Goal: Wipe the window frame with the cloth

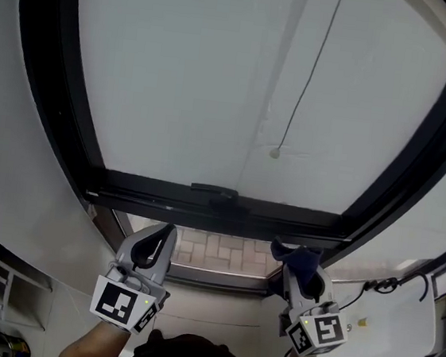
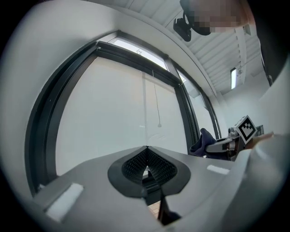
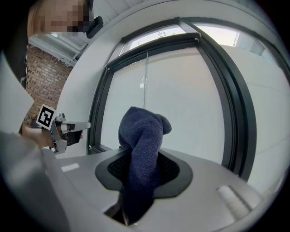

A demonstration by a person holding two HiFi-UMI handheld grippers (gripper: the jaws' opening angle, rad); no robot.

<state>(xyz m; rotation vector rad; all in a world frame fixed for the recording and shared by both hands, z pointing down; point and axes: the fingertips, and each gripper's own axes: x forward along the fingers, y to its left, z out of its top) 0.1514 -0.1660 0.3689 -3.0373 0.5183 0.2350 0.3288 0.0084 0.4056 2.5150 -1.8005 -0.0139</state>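
Holding the cloth (image 3: pixel 142 149) pinched between the fingers (image 3: pixel 174 170) of your right gripper (image 1: pixel 299 270) leaves a bunched wad standing proud beyond the fingertips, so fabric rather than plastic meets the window frame (image 1: pixel 212 200). The frame's lower rail lies just ahead of that wad; contact cannot be confirmed. Your left gripper (image 1: pixel 164 235) has its fingers pressed together on nothing, held beside the right, presumably to keep the wiping path free.

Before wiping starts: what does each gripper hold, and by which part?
Right gripper: blue cloth, clamped along its length, bunched end poking past the fingers. Left gripper: shut, empty.
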